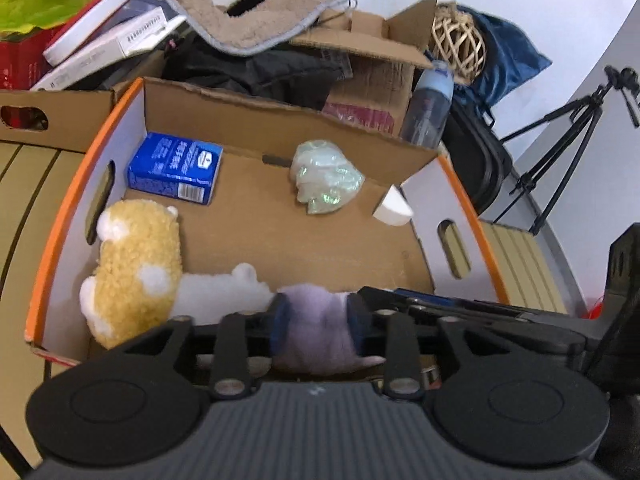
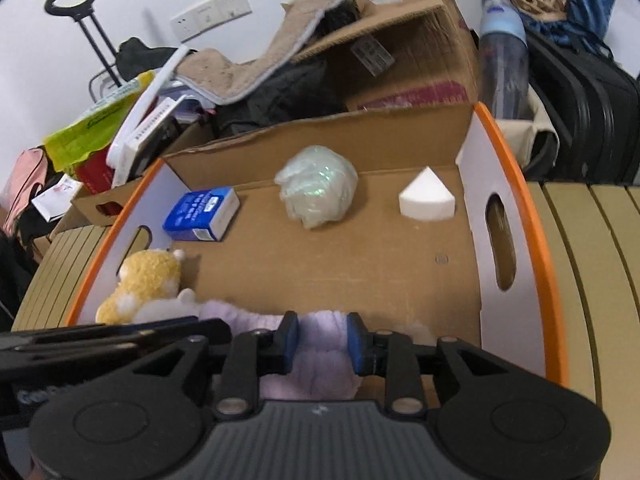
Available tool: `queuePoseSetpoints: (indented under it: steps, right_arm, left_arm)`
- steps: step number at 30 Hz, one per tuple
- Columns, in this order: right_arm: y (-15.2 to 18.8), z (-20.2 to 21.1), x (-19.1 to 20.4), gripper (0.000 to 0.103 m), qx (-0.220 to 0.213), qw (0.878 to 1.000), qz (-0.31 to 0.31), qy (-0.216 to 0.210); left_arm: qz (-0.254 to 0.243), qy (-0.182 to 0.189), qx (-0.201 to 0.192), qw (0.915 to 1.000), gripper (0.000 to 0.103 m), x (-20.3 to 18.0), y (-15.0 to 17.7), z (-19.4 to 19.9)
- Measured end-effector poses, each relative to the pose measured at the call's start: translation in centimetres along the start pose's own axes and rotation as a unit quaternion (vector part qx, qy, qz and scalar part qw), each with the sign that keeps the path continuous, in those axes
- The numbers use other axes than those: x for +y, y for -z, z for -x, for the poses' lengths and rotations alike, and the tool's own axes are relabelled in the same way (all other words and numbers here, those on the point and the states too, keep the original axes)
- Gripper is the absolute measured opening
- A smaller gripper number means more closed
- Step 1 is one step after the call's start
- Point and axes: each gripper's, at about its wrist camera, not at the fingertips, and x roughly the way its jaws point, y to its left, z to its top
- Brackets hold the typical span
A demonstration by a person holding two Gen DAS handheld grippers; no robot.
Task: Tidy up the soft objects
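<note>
Left wrist view: left gripper [image 1: 318, 322] brackets a lilac plush cloth [image 1: 320, 336] at 6 o'clock inside the cardboard box [image 1: 280, 232]; whether the pads press is unclear; tripod [image 1: 568, 148] at 3 o'clock. Right wrist view: right gripper [image 2: 322, 342] likewise straddles it; wall sockets [image 2: 212, 12] at 11 o'clock, slatted table [image 2: 580, 260] beneath.

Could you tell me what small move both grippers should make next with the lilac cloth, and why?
Probably lift both straight up and back. The lilac cloth already lies inside the cardboard box beside the plush toy, and the left gripper and right gripper look slack around it.
</note>
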Motion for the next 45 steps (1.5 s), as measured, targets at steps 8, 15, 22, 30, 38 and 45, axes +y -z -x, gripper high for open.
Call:
queuePoseSetpoints:
  steps: [8,15,22,30,38,45]
  right_arm:
    - [-1.5,8.6,0.5,0.044,-0.049,0.999,0.009,-0.001]
    - [1.1,20.8,0.5,0.059,-0.116,0.991,0.049,0.045]
    - [7.8,29.1,1.5,0.079,-0.175,0.978,0.081,0.077]
    - [21.5,34.6,3.3,0.095,-0.293,0.951,0.089,0.055]
    - [33.3,35.1,5.2,0.096,-0.273,0.954,0.105,0.06]
    - [39.5,35.6,5.4,0.096,-0.264,0.958,0.09,0.066]
  left_arm:
    - [-0.043,-0.015,-0.049,0.9977,0.045,-2.0,-0.2,8.6]
    - [-0.078,-0.091,-0.126,0.9848,0.082,-3.7,3.9,19.2]
    - [-0.09,-0.136,-0.203,0.9655,0.1,-6.1,11.0,27.3]
    - [-0.094,-0.152,-0.28,0.943,0.103,-7.3,23.6,31.8]
    - [-0.08,-0.157,-0.267,0.9473,0.103,-7.3,35.0,33.5]
    - [-0.077,-0.161,-0.259,0.9493,0.103,-7.4,39.4,34.4]
